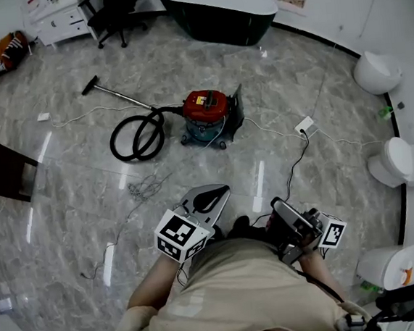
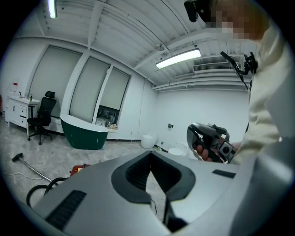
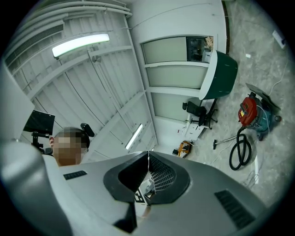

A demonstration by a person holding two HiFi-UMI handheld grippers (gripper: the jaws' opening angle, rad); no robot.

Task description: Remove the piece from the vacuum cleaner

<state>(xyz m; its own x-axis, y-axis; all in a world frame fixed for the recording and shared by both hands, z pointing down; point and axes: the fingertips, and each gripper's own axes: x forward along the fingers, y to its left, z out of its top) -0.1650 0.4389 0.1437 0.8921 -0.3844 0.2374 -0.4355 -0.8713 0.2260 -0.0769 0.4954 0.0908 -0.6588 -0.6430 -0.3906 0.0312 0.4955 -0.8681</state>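
Squat vacuum cleaner, red lid over teal drum, stood on glossy marbled floor, well ahead. Its black hose coiled leftward, thin wand running up-left. Left gripper and right gripper: jaws together, empty.

Head view steep down; all share vacuum cleaner.

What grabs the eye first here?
The red vacuum cleaner stands mid-floor with its black hose coiled beside it, well away from both grippers. Behind it, a dark green bathtub stands by the far wall. The left gripper and right gripper are close to the person's body, jaws shut and empty.
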